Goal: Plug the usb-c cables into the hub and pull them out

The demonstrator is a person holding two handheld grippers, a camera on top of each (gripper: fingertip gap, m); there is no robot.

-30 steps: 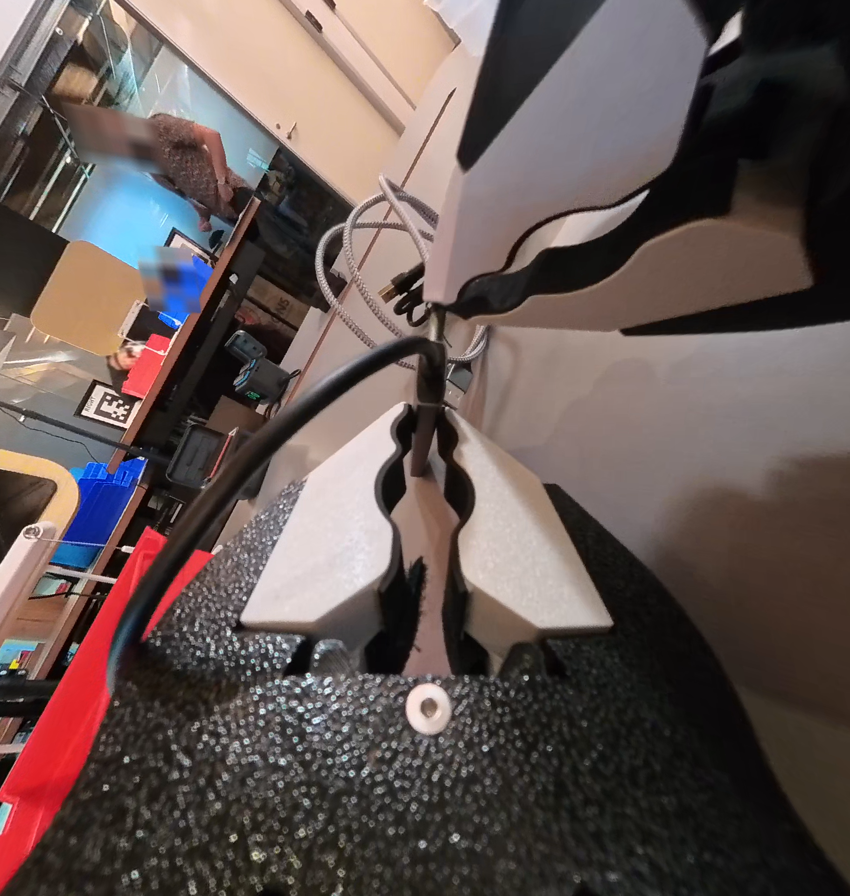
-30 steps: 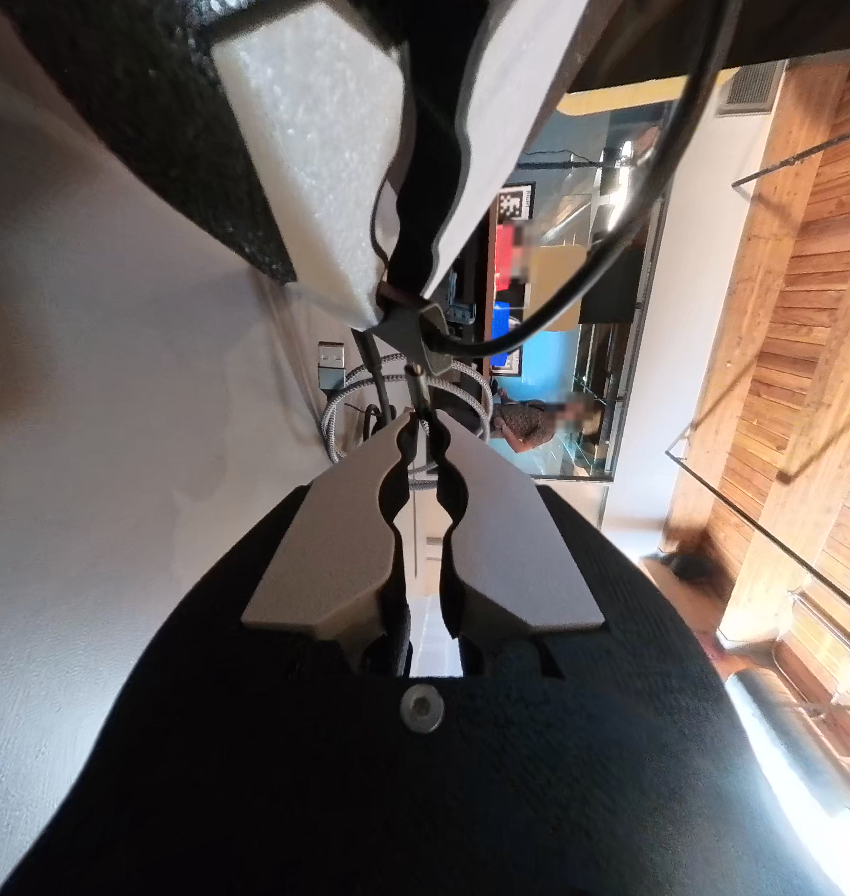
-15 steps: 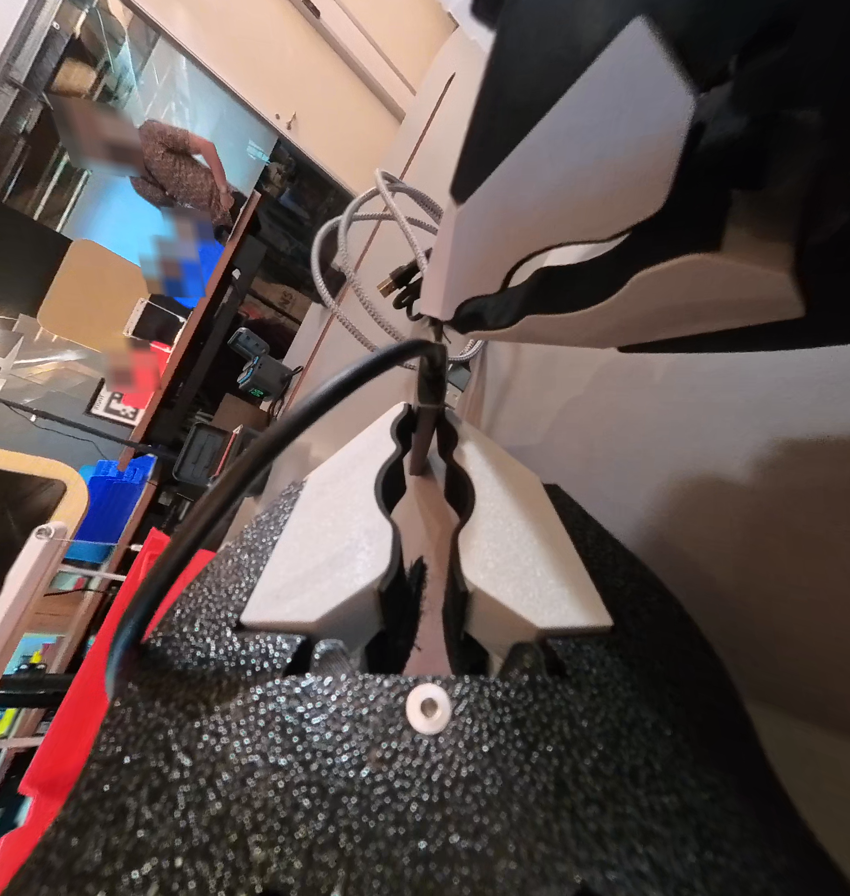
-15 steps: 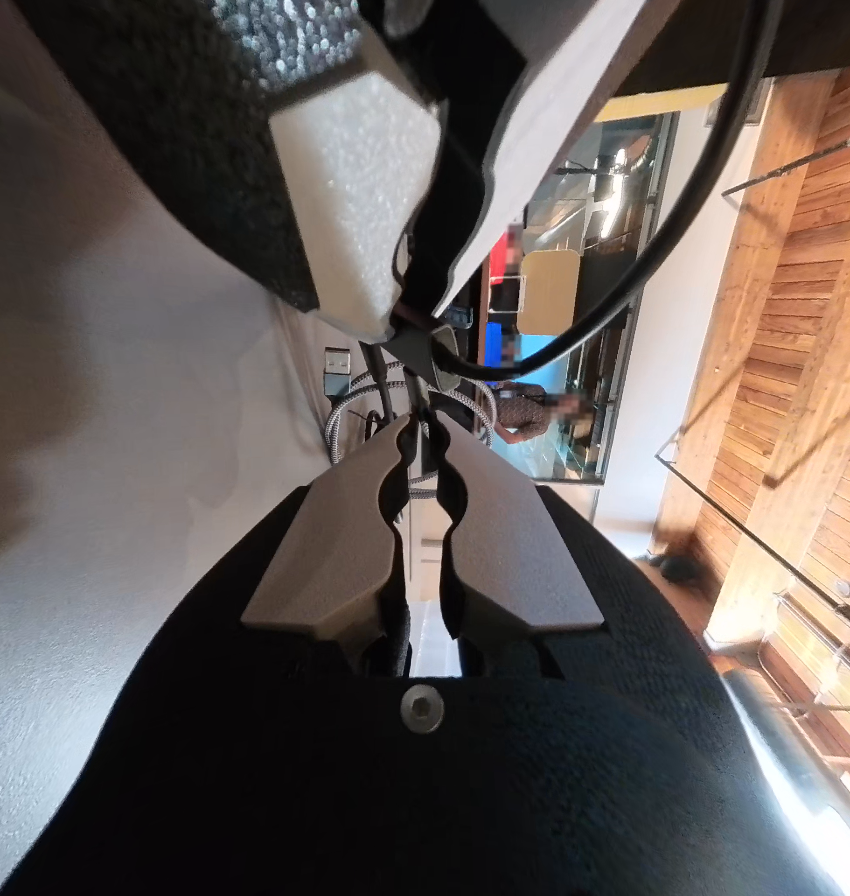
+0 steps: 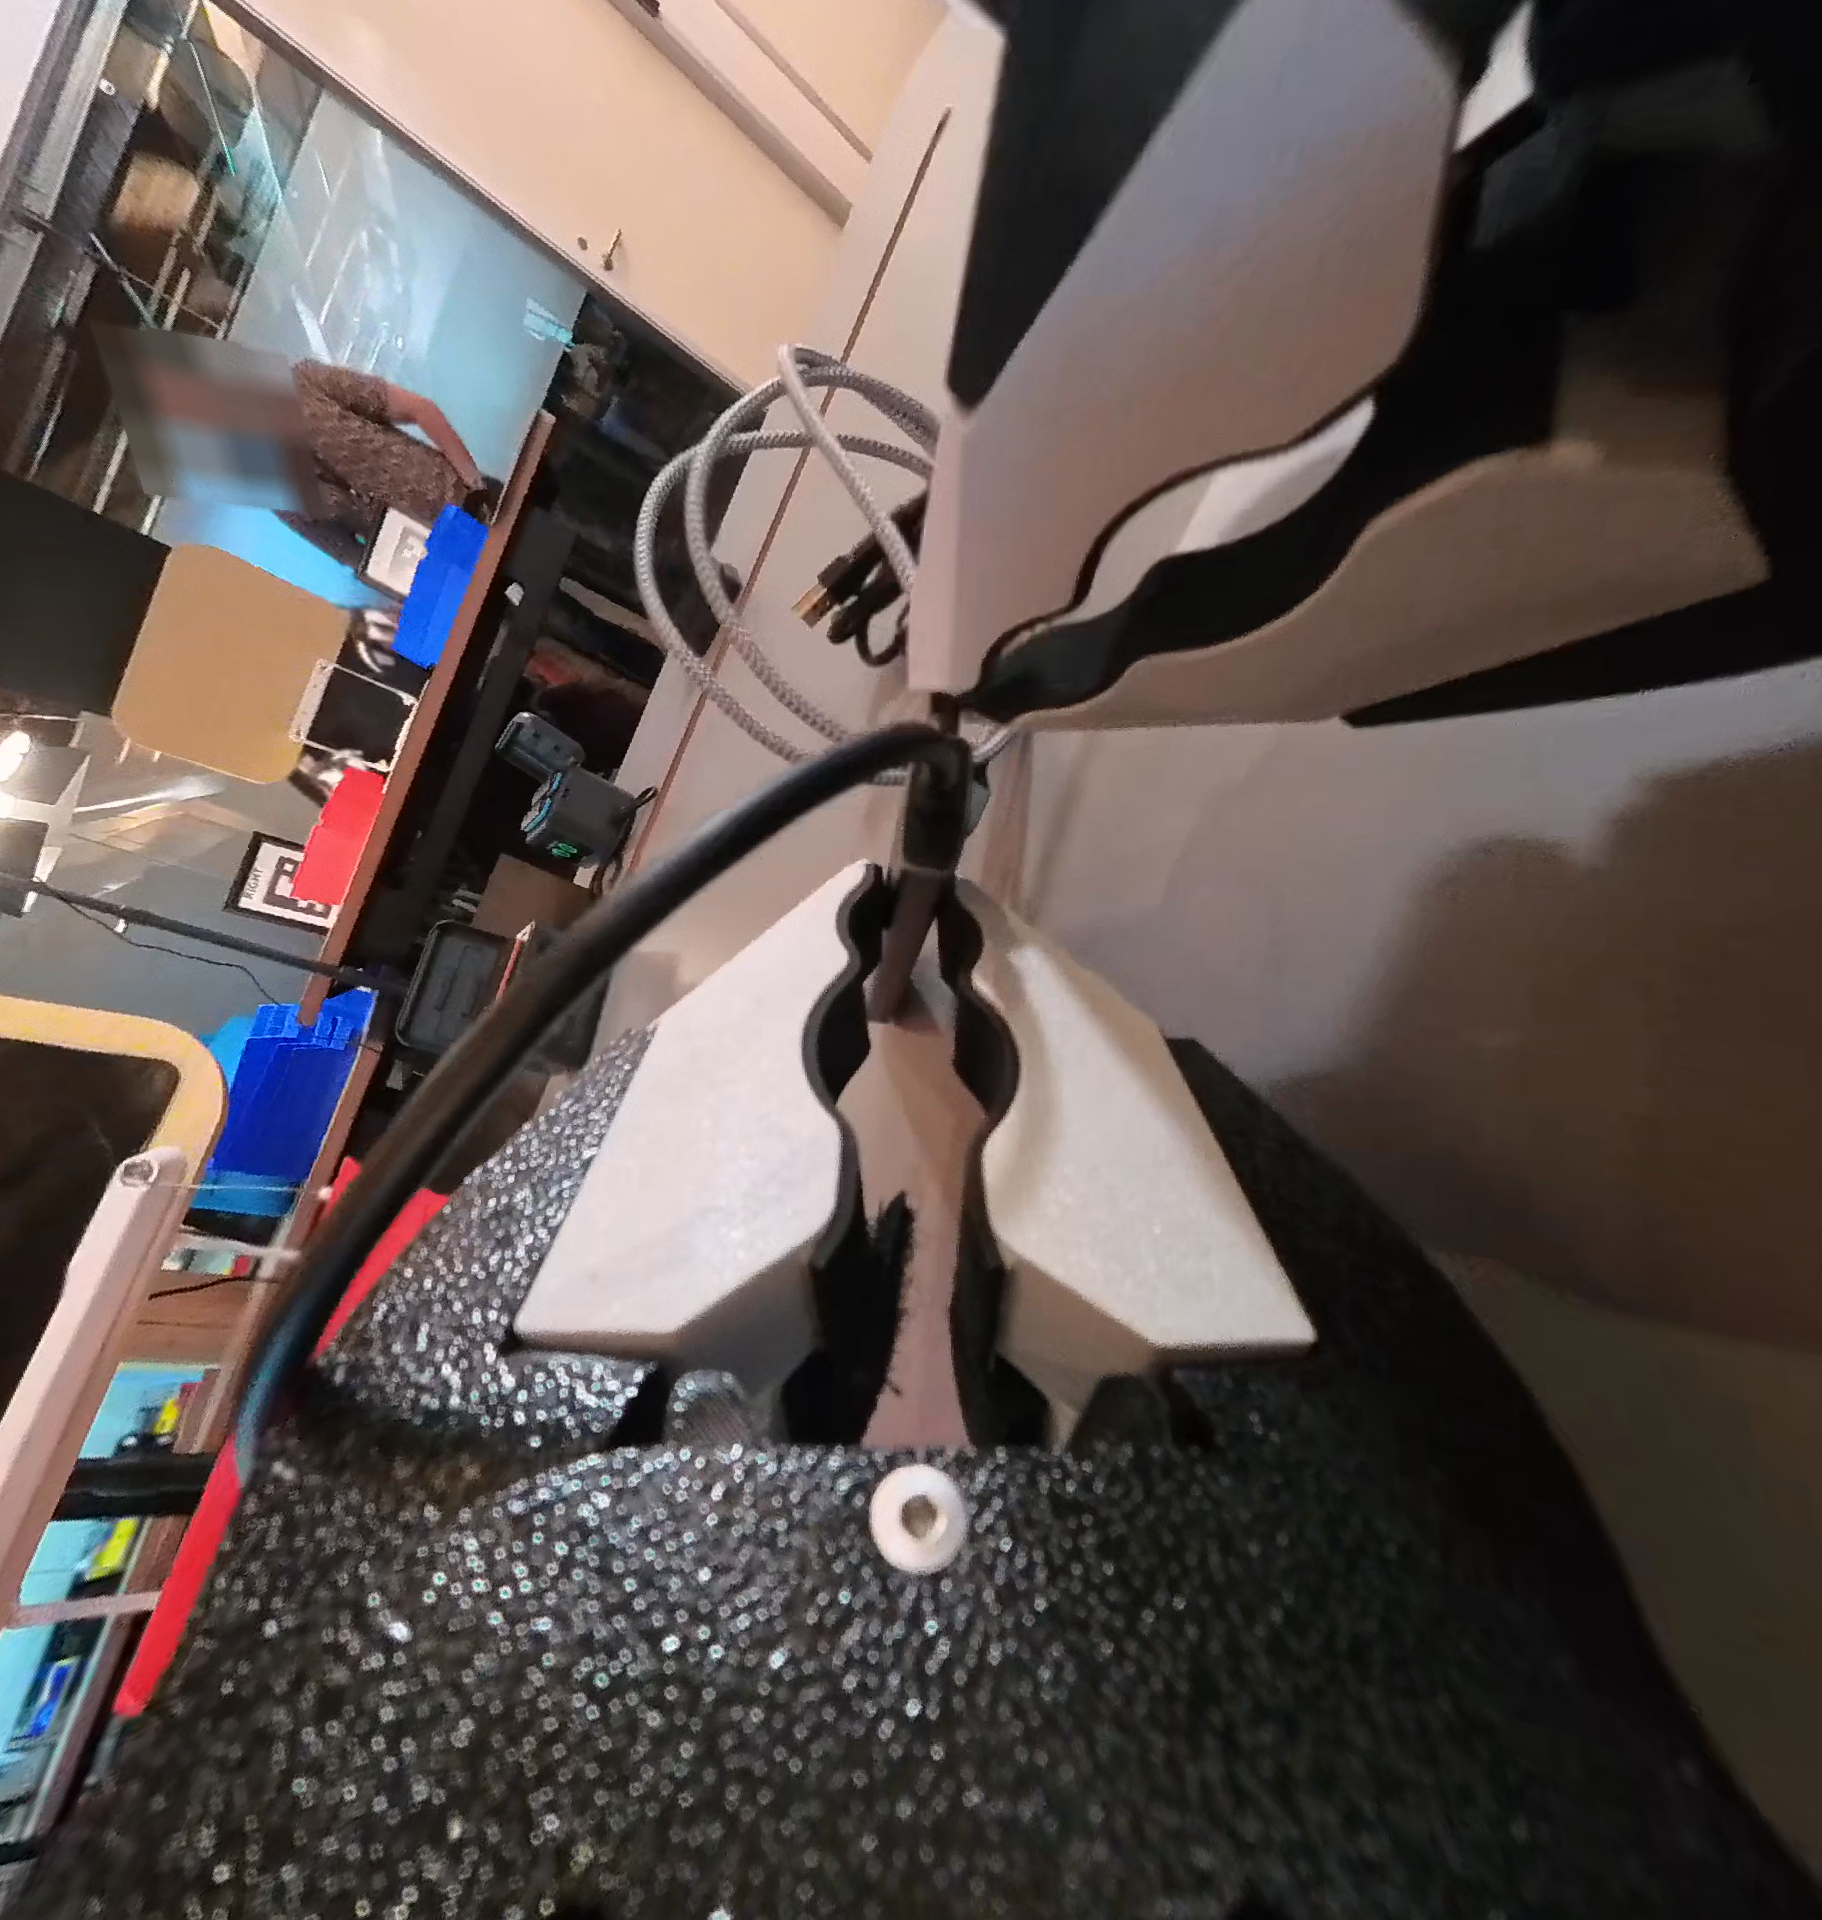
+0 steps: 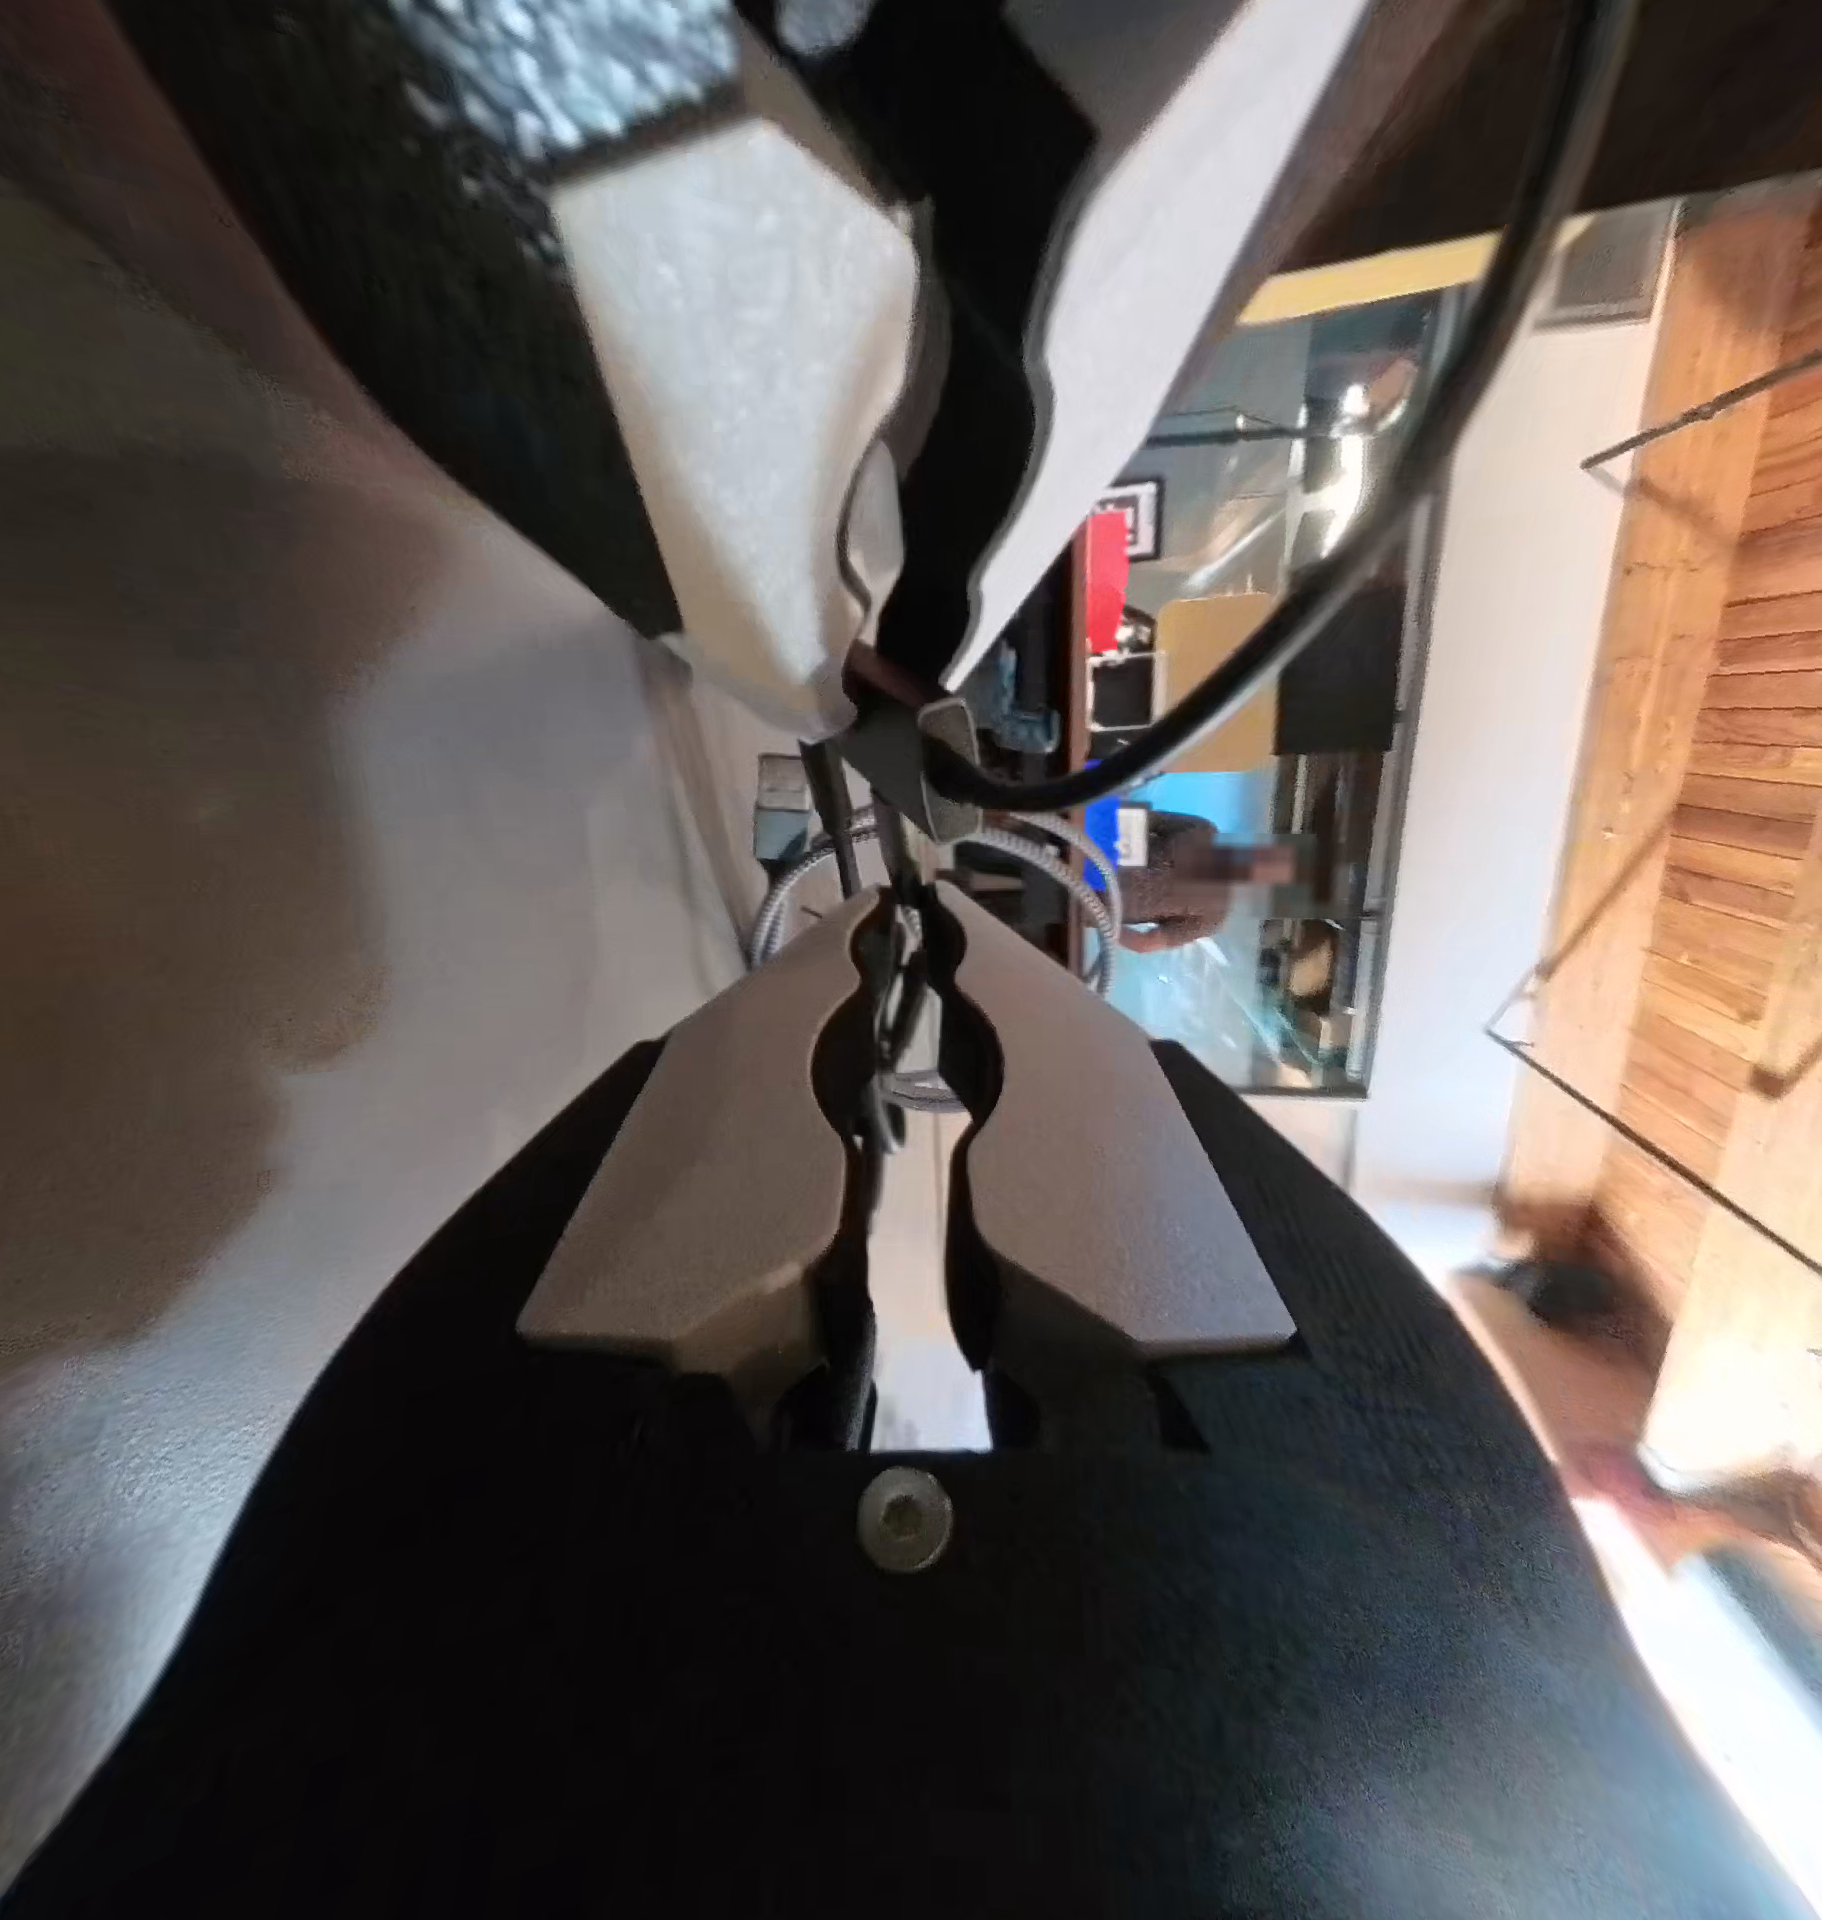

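While the left gripper (image 5: 912,914) is pinching the slim dark grey metal hub (image 5: 922,831), the right gripper (image 6: 907,914) is clamping a thin black cable plug (image 6: 902,878) just below it, above the white table (image 5: 1406,883)

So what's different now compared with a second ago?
The right gripper has pressed nearer the left gripper. Unchanged: the left stays shut on the slim dark grey hub, the right on the thin dark cable plug, and the braided grey cable coil lies untouched on the white table.
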